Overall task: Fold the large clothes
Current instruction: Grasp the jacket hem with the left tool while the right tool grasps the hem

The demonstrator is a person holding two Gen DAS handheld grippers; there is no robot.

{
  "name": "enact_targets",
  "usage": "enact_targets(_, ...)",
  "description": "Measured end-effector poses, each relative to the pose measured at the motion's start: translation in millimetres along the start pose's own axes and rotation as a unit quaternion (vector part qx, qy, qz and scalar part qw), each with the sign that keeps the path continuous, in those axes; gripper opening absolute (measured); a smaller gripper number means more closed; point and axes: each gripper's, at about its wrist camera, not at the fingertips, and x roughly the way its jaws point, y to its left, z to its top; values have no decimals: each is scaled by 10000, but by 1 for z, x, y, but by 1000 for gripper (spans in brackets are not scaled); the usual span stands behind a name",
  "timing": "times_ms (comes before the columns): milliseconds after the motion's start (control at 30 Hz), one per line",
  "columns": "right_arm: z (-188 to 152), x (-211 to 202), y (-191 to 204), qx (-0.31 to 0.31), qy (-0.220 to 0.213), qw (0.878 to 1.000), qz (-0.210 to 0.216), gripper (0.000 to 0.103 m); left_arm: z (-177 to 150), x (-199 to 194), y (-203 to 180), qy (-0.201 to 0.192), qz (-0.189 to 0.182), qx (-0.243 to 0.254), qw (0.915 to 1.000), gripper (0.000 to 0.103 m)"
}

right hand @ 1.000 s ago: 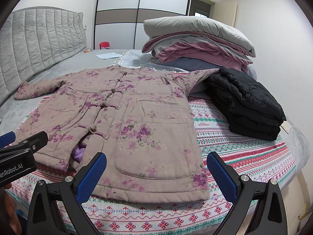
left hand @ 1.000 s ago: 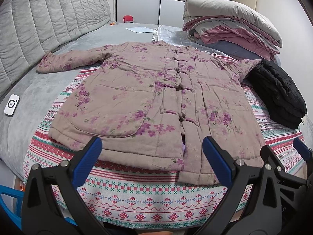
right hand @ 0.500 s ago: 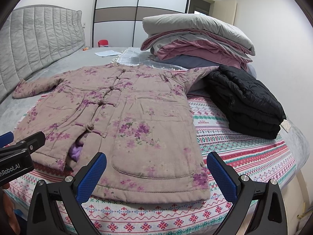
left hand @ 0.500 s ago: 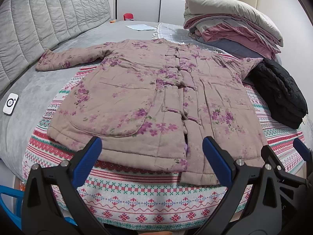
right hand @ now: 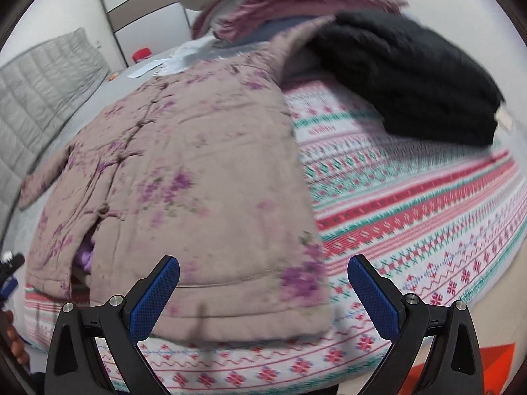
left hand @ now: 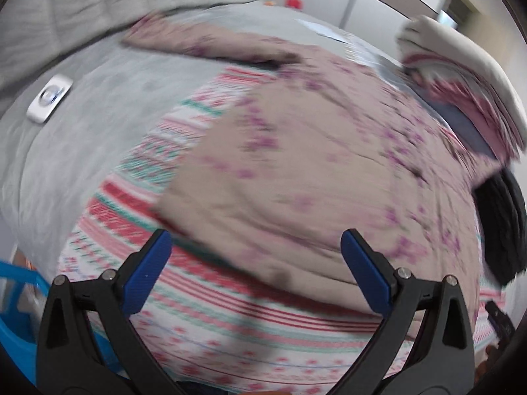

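A large pink-beige padded coat with purple flowers (left hand: 313, 164) lies spread flat, front up, on a striped patterned blanket (left hand: 138, 177); it also shows in the right wrist view (right hand: 197, 171). My left gripper (left hand: 257, 266) is open and empty, just above the coat's lower left hem corner. My right gripper (right hand: 263, 286) is open and empty over the coat's lower right hem corner. Both views are blurred by motion.
A folded black jacket (right hand: 405, 75) lies on the blanket (right hand: 411, 197) right of the coat. A pile of folded quilts (left hand: 461, 75) is behind it. A white device (left hand: 49, 98) lies on the grey bed cover. A blue basket (left hand: 13, 299) sits at lower left.
Both grippers have moved forward and down towards the coat's hem, the left swinging left and the right swinging right. Both stay open.
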Motion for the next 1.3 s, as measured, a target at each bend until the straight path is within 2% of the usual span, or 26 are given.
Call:
enact_targets(100, 0, 0, -18, 63, 155, 9998, -50, 101, -5, 6, 35, 100, -52, -489, 9987, 101)
enact_targets(167, 0, 2, -30, 104, 275, 9996, -8, 96, -9, 9, 49, 105, -137, -628, 9979, 96)
enact_targets(233, -3, 5, -36, 111, 399, 9991, 75, 88, -11, 19, 57, 246, -324, -643, 9971, 82)
enact_targets(300, -6, 11, -41, 183, 636, 9973, 322, 79, -13, 29, 62, 384, -436, -675, 9960, 73)
enact_targets(367, -8, 17, -43, 289, 827, 9943, 612, 71, -12, 40, 64, 496, -583, -756, 9942, 71)
enact_targets(433, -11, 22, -44, 430, 993, 9903, 876, 68, -9, 50, 66, 618, -863, -893, 9903, 70)
enact_targets(500, -13, 29, -45, 658, 1170, 9838, 1190, 67, -4, 56, 66, 550, -1084, -1027, 9873, 70)
enact_targets(567, -13, 32, -44, 780, 1170, 9831, 1172, 65, 2, 61, 61, 501, -1093, -997, 9877, 69)
enact_targets(600, -12, 34, -44, 832, 1177, 9826, 1173, 64, 4, 65, 56, 472, -997, -929, 9895, 64)
enact_targets(633, -12, 36, -45, 897, 1171, 9826, 1128, 60, 6, 67, 53, 444, -855, -868, 9916, 50)
enact_targets(667, -11, 36, -45, 939, 1137, 9833, 1068, 51, 7, 69, 49, 410, -731, -784, 9934, 43)
enact_targets(700, -10, 37, -44, 943, 1090, 9847, 982, 45, 8, 71, 45, 414, -738, -714, 9939, 29)
enact_targets(733, -10, 38, -45, 931, 1064, 9856, 925, 30, 9, 70, 43, 386, -797, -725, 9934, 20)
enact_targets(767, -8, 37, -44, 949, 1008, 9859, 943, 21, 10, 63, 39, 226, -755, -760, 9940, 19)
enact_targets(833, -3, 28, -46, 1022, 785, 9867, 990, 15, 13, 42, 33, -220, -549, -623, 9963, 16)
enact_targets(867, 2, 15, -48, 1062, 462, 9884, 979, 13, 15, 30, 31, -445, -545, -629, 9955, 15)
enact_targets(933, 12, -14, -50, 1064, -195, 9890, 1007, 11, 15, -9, 32, -867, -819, -823, 9894, 13)
enact_targets(1000, 18, -38, -48, 1053, -606, 9854, 1195, 10, 9, -31, 33, -892, -915, -966, 9871, 12)
enact_targets(1067, 16, -48, -45, 975, -727, 9854, 1191, 10, -2, -41, 31, -941, -771, -977, 9878, 12)
enact_targets(1200, 12, -38, -52, 1093, -404, 9875, 1064, 10, -9, -25, 31, -617, -697, -1029, 9903, 11)
enact_targets(1300, 14, -40, -57, 1090, -491, 9889, 879, 10, -8, -15, 28, -495, -444, -918, 9936, 15)
